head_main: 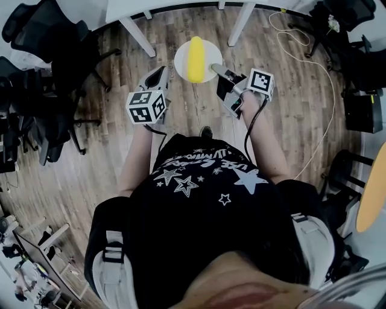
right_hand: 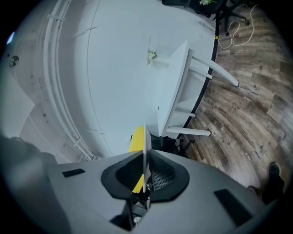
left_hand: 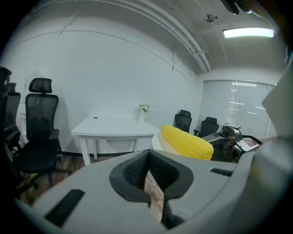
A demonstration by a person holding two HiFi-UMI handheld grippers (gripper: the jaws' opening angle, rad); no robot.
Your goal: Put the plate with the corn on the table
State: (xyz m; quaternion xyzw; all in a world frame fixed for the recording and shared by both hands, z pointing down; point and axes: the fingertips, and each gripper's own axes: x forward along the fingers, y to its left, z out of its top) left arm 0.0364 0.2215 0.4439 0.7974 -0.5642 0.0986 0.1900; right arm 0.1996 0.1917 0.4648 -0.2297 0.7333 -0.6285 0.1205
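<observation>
Item: white plate (head_main: pixel 180 62) bearing one yellow corn cob (head_main: pixel 195 58), held in the air above the wood floor (head_main: pixel 301 114), short of the white table (head_main: pixel 181 7) and not resting on it. Right gripper (head_main: pixel 215 68): jaws pinched on the plate's near rim; the right gripper view shows the rim edge-on as a thin white line (right_hand: pixel 145 155) clamped between the pads, with the corn (right_hand: pixel 136 141) behind it. Left gripper (head_main: pixel 161 72): jaws pressed together with nothing between them, just beside the plate's left edge and apart from it. Its own view shows the corn (left_hand: pixel 187 141) on the plate (left_hand: pixel 158 142) to the right of the closed jaws. Surroundings: black office chairs (head_main: pixel 42 36) to the left and a pale cable (head_main: pixel 319 66) on the floor.
</observation>
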